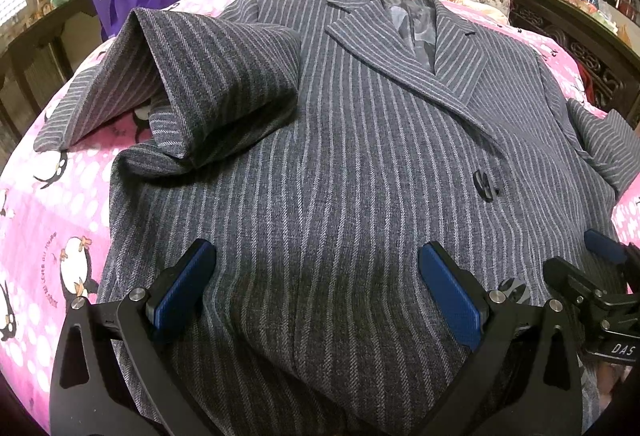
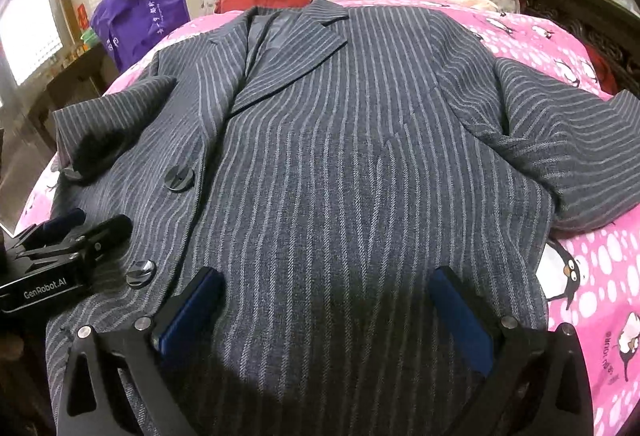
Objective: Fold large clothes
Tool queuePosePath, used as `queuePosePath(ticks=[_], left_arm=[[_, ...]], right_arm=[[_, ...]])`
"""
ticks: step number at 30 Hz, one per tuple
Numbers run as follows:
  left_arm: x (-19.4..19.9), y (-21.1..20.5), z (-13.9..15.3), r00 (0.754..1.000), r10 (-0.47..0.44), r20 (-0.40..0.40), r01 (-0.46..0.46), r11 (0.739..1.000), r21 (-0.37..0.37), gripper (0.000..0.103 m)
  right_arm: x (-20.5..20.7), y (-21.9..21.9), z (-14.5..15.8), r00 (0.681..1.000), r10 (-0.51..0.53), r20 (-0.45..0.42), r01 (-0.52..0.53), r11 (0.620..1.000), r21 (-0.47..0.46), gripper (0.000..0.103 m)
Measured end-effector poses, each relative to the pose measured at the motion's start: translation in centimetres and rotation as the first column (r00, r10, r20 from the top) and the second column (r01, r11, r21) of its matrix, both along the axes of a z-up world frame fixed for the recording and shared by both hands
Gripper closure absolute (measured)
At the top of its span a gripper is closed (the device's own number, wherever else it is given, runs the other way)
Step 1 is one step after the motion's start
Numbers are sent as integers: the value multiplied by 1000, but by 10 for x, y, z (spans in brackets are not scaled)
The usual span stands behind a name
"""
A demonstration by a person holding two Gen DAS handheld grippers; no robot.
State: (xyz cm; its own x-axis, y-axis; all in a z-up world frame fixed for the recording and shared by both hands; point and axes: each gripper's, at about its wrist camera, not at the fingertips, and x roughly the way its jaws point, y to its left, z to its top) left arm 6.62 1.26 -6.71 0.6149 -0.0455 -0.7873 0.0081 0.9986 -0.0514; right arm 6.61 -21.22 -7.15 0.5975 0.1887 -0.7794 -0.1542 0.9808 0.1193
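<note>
- Left tongs point(image 1: 316, 290), in the left wrist view, hang spread wide over the lower front of the striped jacket point(image 1: 360, 163), their blue pads point(image 1: 182, 290) well apart with nothing between them; we judge them released and hovering, though we cannot tell whether the tips brush the cloth.
- We see the jacket lying face up on the pink penguin bedspread point(image 1: 52, 220), collar toward the pillows. Its left sleeve point(image 1: 208, 75) is bent back on itself and stands up in a loose hump at the shoulder.
- That hump is our first worry: pulling the hem up over it would likely trap a lumpy crease, and the heavy wool could slide off the fold.
- A large dark button point(image 1: 484, 185) sits on the front panel; a pad closing there could slip off rather than bite fabric.
- Right tongs point(image 2: 326, 300), in the right wrist view, are likewise gaping above the jacket's lower front, holding nothing.
- We see the right sleeve point(image 2: 580, 155) thrown out sideways across the bedspread, near the bed's edge. Left alone, we think it may drag or hang off when the body is folded.
- Both tongs sit close together in this view, the left one just beside a second button point(image 2: 141, 273); we fear a clash if they close inward together.
- Pinching only the top panel is another risk: the open front could peel away from the back layer.
</note>
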Motion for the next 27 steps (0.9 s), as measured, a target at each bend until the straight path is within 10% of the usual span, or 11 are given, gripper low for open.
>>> queuePosePath(ticks=[27], left_arm=[[-1,-1,0,1000,4,1,-4,1000,7,0]], right_arm=[[0,-2,1,1000,0,-1,0,1000,4,0]])
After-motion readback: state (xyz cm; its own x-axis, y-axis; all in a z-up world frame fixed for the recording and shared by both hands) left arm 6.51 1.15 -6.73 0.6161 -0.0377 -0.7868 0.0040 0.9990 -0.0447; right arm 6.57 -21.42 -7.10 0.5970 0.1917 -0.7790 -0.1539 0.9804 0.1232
